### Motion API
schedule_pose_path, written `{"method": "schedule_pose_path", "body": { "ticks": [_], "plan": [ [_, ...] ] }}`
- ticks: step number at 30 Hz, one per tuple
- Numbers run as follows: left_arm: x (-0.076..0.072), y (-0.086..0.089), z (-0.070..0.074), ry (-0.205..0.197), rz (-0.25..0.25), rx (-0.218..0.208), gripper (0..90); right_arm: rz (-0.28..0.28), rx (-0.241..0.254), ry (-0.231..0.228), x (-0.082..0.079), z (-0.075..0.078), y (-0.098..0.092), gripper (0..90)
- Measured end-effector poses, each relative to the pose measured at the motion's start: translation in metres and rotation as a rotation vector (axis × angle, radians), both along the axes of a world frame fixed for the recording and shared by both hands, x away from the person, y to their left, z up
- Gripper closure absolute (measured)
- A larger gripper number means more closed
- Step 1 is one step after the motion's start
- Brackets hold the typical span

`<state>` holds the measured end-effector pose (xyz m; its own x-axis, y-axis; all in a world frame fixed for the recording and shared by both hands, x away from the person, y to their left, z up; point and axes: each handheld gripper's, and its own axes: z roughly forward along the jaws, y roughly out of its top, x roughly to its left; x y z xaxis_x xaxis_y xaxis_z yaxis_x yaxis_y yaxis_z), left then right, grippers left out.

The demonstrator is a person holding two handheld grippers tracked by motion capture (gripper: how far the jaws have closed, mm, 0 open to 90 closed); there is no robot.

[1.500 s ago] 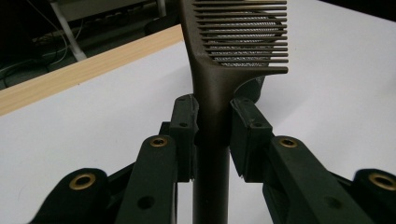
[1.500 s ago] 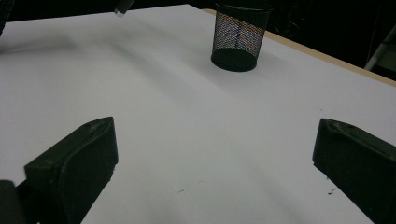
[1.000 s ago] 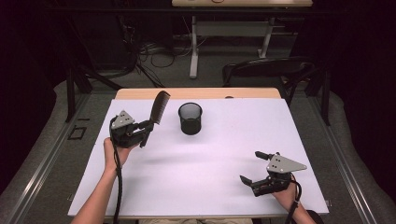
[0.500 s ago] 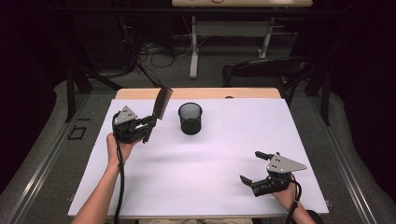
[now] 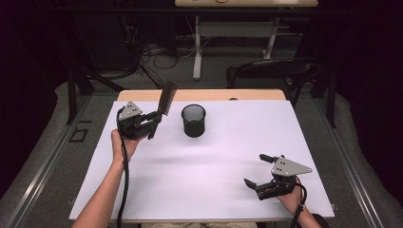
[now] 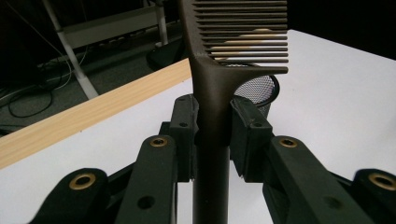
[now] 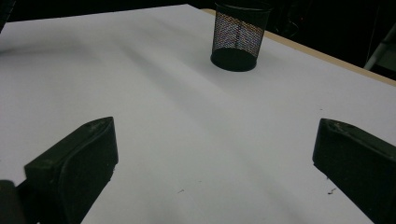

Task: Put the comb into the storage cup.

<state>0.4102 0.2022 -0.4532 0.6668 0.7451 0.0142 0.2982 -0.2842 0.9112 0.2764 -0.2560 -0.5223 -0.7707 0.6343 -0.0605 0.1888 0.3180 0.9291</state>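
Black plastic comb [image 5: 166, 99] stands clamped by its handle between the fingers [image 6: 184, 130] of the left gripper [image 5: 153, 119], its toothed end tilted up above them and lifted clear of the white worktop [image 5: 214, 161]. Just beyond those fingers sits a black mesh cup [image 5: 194, 120]. Well apart, the right gripper [image 5: 259, 170] rests low over the worktop, fingers [image 7: 79, 158] spread wide and empty.

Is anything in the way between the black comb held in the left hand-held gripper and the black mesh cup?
Nothing visible. The left hand-held gripper clamps the black plastic comb left of the black wire-mesh cup, with bare white tabletop between them.
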Motion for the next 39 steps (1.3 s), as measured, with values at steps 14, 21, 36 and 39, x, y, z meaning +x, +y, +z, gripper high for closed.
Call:
{"method": "schedule_pose_path", "body": {
  "ticks": [14, 21, 36, 39],
  "plan": [
    [0.009, -0.006, 0.009, -0.014, 0.001, -0.016, 72.5, 0.002, 0.001, 0.002, 0.000, 0.000, 0.000, 0.0],
    [0.013, -0.010, 0.015, -0.025, -0.002, -0.029, 72.5, 0.001, 0.002, 0.004, 0.000, 0.000, 0.001, 0.0],
    [0.023, -0.020, 0.020, -0.031, -0.001, -0.049, 72.5, 0.002, 0.001, 0.006, 0.000, 0.000, 0.000, 0.0],
    [0.025, -0.021, 0.021, -0.032, -0.003, -0.060, 72.5, 0.002, 0.003, 0.004, 0.000, -0.001, 0.001, 0.0]
  ]
}}
